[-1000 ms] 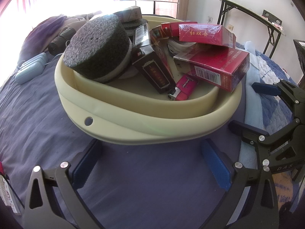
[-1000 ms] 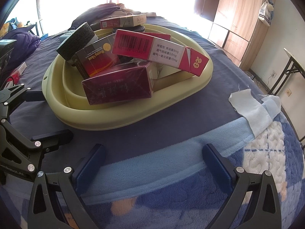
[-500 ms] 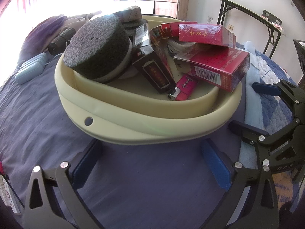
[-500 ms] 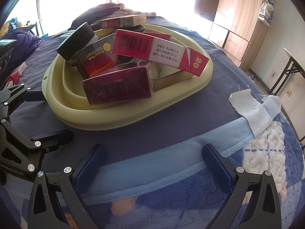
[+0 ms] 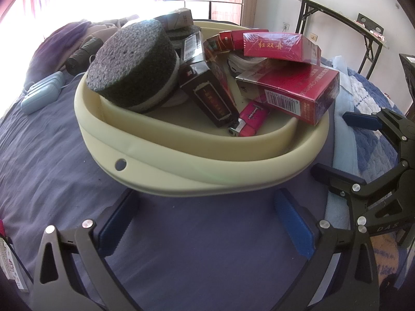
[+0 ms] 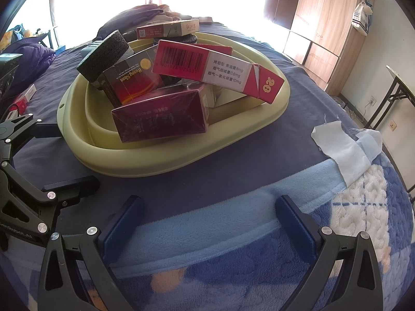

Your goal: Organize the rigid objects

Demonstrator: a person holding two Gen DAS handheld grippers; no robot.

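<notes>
We hold both grippers low over the bed, in front of the basin (image 5: 181,171), and neither grips anything. Our left gripper (image 5: 205,223) has its jaws spread wide with only the dark blue sheet (image 5: 52,171) between the blue pads, its tips just short of the basin's near wall. Our right gripper (image 6: 207,220) is likewise spread wide and empty, above the light blue blanket (image 6: 233,223), a little apart from the basin (image 6: 145,160). In the left wrist view we see the right gripper's fingers (image 5: 363,121) at the right edge, beside the basin; in the right wrist view the left gripper's fingers (image 6: 70,184) sit at the left edge, near the basin rim. The pale yellow basin rests on the bed and is heaped with the rigid things. A round dark sponge (image 5: 135,64) leans tilted on the left side. Next to it a dark red box (image 5: 210,93) slants down toward the basin floor, and a pink lighter (image 5: 249,119) lies at its lower end, touching the inner wall. A big red carton (image 5: 298,90) overhangs the right rim, with a flatter red pack (image 5: 277,46) lying on top of it. A grey pack (image 5: 176,20) sits at the far side on top of the pile. Outside the basin, a pale blue case (image 5: 41,93) lies on the sheet to the left, and a white cloth (image 6: 339,150) lies on the blanket to the right.
</notes>
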